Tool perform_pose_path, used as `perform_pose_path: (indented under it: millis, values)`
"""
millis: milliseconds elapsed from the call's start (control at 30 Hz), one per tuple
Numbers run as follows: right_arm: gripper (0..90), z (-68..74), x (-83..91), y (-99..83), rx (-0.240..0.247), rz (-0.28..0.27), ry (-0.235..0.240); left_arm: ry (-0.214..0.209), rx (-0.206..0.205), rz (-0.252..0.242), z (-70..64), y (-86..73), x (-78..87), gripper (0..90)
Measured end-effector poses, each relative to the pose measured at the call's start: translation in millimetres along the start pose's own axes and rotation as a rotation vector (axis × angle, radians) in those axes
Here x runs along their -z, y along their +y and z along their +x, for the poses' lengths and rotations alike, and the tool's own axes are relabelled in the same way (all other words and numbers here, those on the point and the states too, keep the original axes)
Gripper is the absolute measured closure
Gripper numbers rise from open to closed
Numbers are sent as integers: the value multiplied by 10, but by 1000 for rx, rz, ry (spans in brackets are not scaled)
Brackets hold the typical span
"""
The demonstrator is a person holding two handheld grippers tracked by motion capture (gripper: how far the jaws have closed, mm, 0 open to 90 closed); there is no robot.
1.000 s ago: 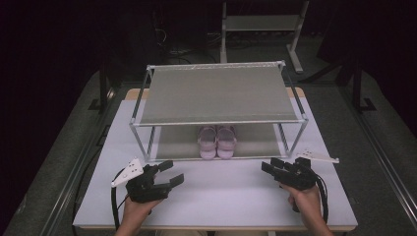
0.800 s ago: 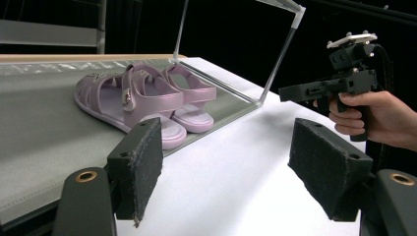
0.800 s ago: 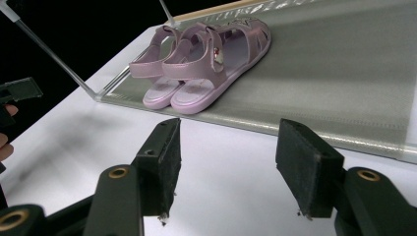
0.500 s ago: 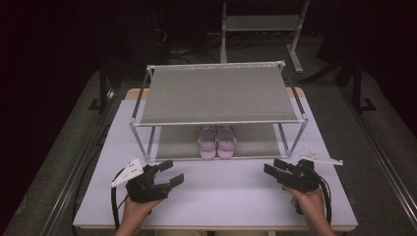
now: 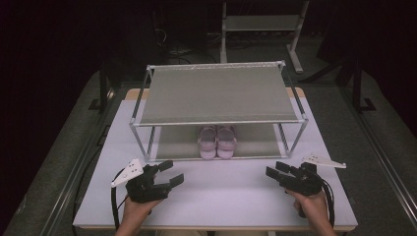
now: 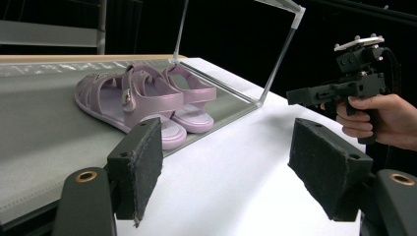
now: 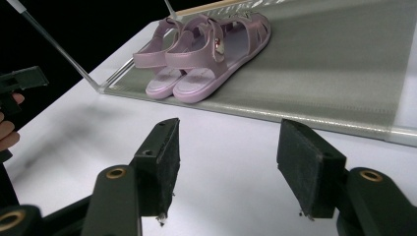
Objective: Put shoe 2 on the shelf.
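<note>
Resting on the lower shelf [image 5: 255,140] of a two-tier metal shoe rack [image 5: 216,93], a pair of pink-lilac sandals [image 5: 217,141] sits side by side near the shelf's front edge, toes pointing away from the person and heels toward the open table. In the left gripper view the sandals [image 6: 147,101] show buckled ankle straps and woven toe bands, the two touching each other along their inner sides. The rack stands on a white table [image 5: 216,196], its grey mesh top shelf above the shoes.

Both grippers are held low over the table's near part, well apart from each other and short of the rack. The left gripper [image 5: 169,173] hangs near the rack's front left leg, its jaws spread wide with nothing between them; its own view confirms the gap, with bare white table showing between the black padded fingers [image 6: 142,164]. The right gripper [image 5: 278,169] sits near the rack's front right leg, jaws likewise parted wide and empty, and its own view looks across bare table to the sandals [image 7: 206,54] between the pads [image 7: 302,162]. Each hand [image 5: 310,204] grips its tool from below, cables trailing toward the table's near edge. Neither gripper touches the sandals or the rack
</note>
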State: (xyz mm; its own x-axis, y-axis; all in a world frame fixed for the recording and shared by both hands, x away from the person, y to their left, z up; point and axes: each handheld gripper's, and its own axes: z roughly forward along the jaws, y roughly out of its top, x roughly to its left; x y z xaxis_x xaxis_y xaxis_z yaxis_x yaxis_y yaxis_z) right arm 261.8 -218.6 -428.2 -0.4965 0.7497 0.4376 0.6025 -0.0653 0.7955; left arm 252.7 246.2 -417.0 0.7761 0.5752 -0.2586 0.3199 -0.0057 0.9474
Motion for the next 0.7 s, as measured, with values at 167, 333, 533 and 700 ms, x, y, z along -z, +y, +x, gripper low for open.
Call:
perform_pose_path:
  millis: [167,333,533,700]
  values:
    - [410,-7,28,-18,-10,2,1,1,0,0,3,-1,0,284]
    - [410,-8,55,-22,-7,-1,2,0,0,0,-1,0,-1,284]
    - [406,-8,88,-37,-3,3,1,0,2,-2,1,1,0,284]
    - [406,-21,122,-59,-15,2,2,-2,1,-2,1,2,-9,284]
